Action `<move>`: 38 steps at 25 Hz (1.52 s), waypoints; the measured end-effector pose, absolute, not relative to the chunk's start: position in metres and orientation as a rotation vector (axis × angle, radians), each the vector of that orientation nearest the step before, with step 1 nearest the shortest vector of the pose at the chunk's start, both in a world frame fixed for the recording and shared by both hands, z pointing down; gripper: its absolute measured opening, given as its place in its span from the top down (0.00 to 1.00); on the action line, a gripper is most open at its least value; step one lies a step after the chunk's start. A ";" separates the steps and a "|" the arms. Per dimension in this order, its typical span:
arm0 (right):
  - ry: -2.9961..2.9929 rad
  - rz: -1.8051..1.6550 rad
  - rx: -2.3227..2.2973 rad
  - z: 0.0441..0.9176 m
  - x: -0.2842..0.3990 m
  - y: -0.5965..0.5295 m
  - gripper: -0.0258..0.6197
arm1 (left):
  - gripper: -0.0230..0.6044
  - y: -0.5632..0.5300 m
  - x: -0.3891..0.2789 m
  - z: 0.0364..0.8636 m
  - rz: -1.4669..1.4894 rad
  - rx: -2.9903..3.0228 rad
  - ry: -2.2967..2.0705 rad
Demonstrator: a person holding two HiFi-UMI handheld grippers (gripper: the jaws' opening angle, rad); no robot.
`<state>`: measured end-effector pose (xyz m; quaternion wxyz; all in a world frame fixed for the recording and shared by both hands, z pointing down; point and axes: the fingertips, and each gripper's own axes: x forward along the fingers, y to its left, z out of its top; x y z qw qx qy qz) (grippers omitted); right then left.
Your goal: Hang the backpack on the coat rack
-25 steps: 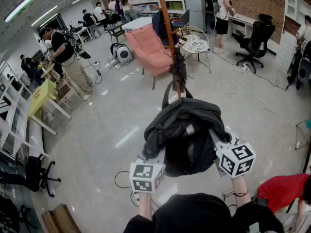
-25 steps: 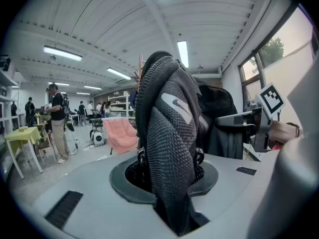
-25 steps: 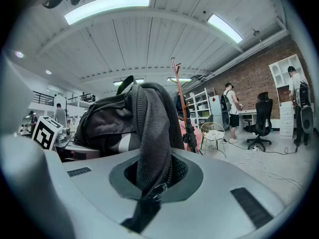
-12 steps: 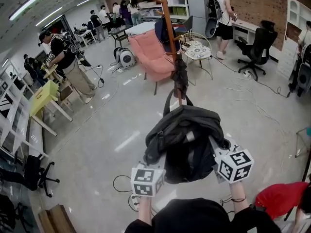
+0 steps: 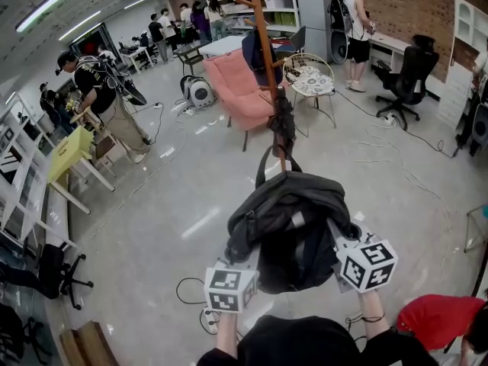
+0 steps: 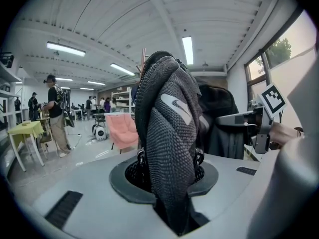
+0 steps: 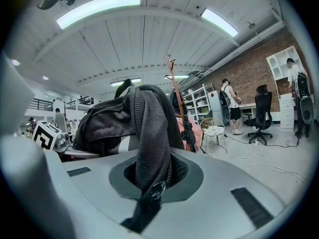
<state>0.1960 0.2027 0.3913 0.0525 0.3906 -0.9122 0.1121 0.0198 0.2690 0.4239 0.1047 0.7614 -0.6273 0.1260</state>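
1. Backpack (image 5: 293,219): dark grey; held up between both grippers, before coat rack (image 5: 267,59) pole; contact with pole not discernible.
2. Left gripper (image 6: 167,188): jaws clamped on mesh strap (image 6: 167,128); pale swoosh-like mark on strap; no legible lettering.
3. Right gripper (image 7: 149,183): jaws closed on other strap (image 7: 149,128).
4. Cubes (image 5: 367,264): black-and-white square codes.

Coat rack (image 5: 264,44): foot hidden behind backpack (image 5: 293,219); top cut off at upper edge. Dark bundle (image 5: 282,124) on its pole, possibly a folded umbrella, too small to tell.
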 end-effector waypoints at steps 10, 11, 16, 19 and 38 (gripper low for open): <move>-2.750 0.398 1.203 0.408 0.185 0.158 0.92 | 0.77 0.224 0.008 0.441 0.389 2.225 -1.812; -2.745 0.400 1.205 0.410 0.183 0.151 0.92 | 0.77 0.217 0.006 0.443 0.387 2.223 -1.808; -2.721 0.408 1.219 0.419 0.167 0.110 0.92 | 0.77 0.174 -0.010 0.454 0.377 2.225 -1.783; -2.712 0.413 1.228 0.417 0.150 0.085 0.92 | 0.77 0.148 -0.027 0.455 0.373 2.225 -1.772; -2.681 0.450 1.311 0.425 0.074 -0.058 0.92 | 0.77 -0.005 -0.106 0.462 0.403 2.283 -1.704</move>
